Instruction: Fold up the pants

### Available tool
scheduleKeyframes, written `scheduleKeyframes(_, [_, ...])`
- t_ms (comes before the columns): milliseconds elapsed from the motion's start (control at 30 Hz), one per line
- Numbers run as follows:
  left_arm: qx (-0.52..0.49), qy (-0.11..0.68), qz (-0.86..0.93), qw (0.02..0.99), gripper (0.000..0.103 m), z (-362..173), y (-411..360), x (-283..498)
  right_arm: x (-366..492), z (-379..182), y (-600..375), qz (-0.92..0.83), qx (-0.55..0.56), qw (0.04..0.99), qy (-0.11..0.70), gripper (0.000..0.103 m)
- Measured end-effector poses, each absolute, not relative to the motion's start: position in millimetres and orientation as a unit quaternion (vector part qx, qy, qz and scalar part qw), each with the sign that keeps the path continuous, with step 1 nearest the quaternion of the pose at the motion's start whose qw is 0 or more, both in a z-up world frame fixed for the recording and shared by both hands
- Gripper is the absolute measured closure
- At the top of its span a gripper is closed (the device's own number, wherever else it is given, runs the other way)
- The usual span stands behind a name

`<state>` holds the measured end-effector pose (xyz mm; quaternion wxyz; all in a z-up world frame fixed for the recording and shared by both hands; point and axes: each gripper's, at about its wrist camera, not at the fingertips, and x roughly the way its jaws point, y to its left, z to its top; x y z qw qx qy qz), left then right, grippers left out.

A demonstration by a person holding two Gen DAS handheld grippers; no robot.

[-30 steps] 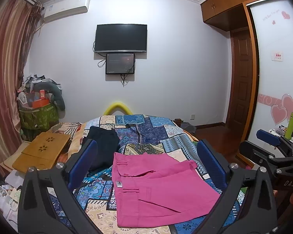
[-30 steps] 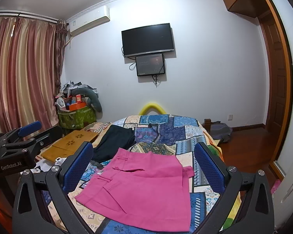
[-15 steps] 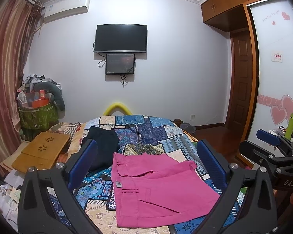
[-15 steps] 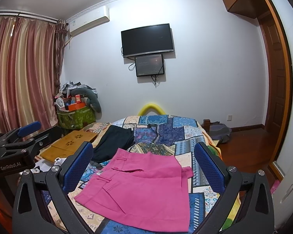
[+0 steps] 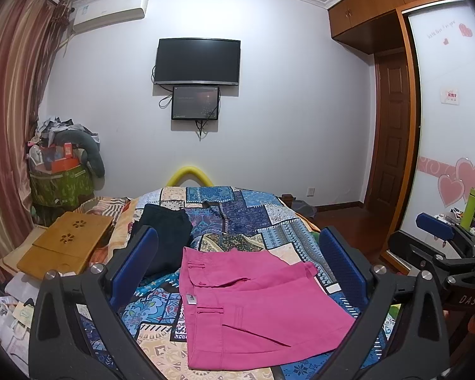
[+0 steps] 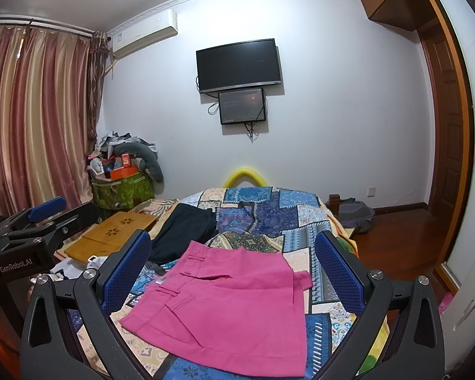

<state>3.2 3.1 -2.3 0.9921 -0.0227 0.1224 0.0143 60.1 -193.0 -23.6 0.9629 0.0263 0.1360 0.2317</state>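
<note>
My left hand-held gripper (image 5: 237, 269) hangs above the near end of the bed with its blue pads spread wide and nothing between them, and my right hand-held gripper (image 6: 232, 267) is the same, spread and empty, held level beside it. Framed between both sets of fingers lie the pink pants (image 5: 253, 304), already doubled into a compact, roughly square packet, waistband and belt loops toward my left, one hem corner sticking out past the far right edge. They rest flat on the patchwork bedspread (image 5: 253, 218), touched by neither tool. I judge the fold to be largely made, so the step in hand is either a last fold or a tidy and release; I cannot tell which from here. A next move would call for lowering both tools to the cloth, pinching an edge through all layers, and tucking that stray corner in. Just beyond the pants, to the left, a dark garment (image 5: 167, 234) lies on the bedspread, and a wooden lap tray (image 5: 66, 243) sits off the bed's left side.
</note>
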Motion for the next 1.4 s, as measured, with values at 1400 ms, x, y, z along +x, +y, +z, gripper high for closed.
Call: scheduleKeyframes(1400, [-0.064,0.21,0.0,0.976,0.0,-34,30,74,91,-46,-195,0.205,0.02,0.963,0.172,0.0])
